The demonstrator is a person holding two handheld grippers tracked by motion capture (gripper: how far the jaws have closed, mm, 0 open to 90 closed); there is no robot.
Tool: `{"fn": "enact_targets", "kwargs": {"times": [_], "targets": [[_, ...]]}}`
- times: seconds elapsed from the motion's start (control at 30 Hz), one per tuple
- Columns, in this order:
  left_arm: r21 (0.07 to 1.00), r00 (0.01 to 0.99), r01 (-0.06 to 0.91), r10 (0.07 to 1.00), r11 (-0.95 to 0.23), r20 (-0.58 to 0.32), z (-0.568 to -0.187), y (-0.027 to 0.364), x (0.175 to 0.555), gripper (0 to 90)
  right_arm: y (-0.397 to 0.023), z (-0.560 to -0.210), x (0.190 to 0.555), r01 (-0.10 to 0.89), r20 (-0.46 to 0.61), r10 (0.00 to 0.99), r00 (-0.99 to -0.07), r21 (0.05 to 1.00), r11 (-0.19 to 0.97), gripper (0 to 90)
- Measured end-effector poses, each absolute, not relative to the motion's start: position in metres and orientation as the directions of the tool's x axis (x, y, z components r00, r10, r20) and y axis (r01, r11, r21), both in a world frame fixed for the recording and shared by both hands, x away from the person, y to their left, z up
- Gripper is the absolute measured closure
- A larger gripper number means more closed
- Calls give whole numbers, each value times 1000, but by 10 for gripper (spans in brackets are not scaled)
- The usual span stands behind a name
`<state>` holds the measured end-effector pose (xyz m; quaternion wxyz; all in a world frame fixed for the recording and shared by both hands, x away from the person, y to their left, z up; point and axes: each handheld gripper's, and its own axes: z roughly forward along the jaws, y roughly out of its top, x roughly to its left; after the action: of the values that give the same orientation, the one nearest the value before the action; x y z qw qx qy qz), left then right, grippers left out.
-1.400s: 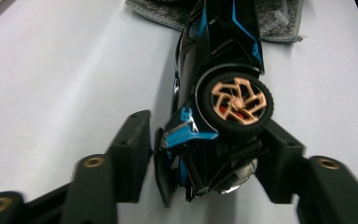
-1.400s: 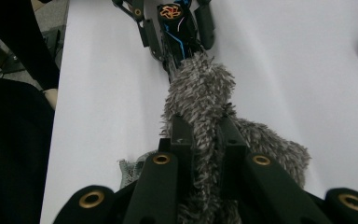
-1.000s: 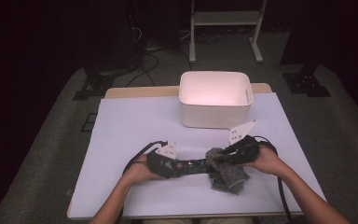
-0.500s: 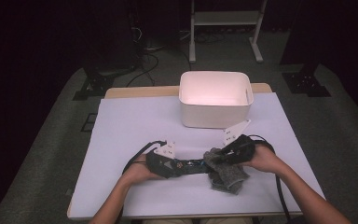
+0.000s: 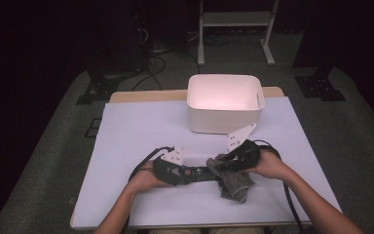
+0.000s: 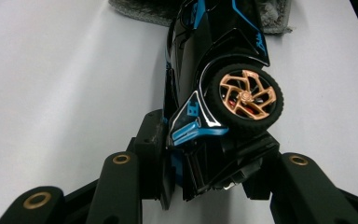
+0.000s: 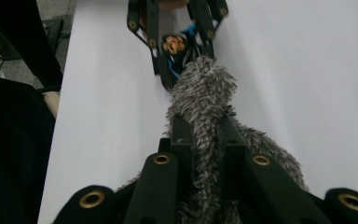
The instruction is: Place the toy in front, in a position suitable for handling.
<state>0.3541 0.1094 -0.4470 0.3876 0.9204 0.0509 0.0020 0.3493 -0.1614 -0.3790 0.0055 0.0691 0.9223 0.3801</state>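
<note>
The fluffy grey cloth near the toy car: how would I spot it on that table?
Start at the white plastic bin at the far side of the pale table, then come toward the person. The shaggy grey cloth hangs from the right gripper, pressed against the black-and-blue toy car. It is the one soft, furry thing there.

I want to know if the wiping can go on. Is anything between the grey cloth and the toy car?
Nothing visible. The right claw is shut on the grey cloth, whose tip meets the toy car clamped in the left claw. The white bin stands apart behind them.
</note>
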Motion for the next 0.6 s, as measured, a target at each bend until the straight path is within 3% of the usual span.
{"fn": "enact_targets", "kwargs": {"times": [0.33, 0.6], "targets": [[715, 996, 80, 91, -694, -24, -447, 105, 355, 581, -119, -380, 353, 70, 36, 63, -997, 689, 721, 800], [721, 995, 92, 94, -687, -37, -448, 106, 355, 582, -142, -380, 353, 96, 37, 97, -995, 679, 728, 801]]}}
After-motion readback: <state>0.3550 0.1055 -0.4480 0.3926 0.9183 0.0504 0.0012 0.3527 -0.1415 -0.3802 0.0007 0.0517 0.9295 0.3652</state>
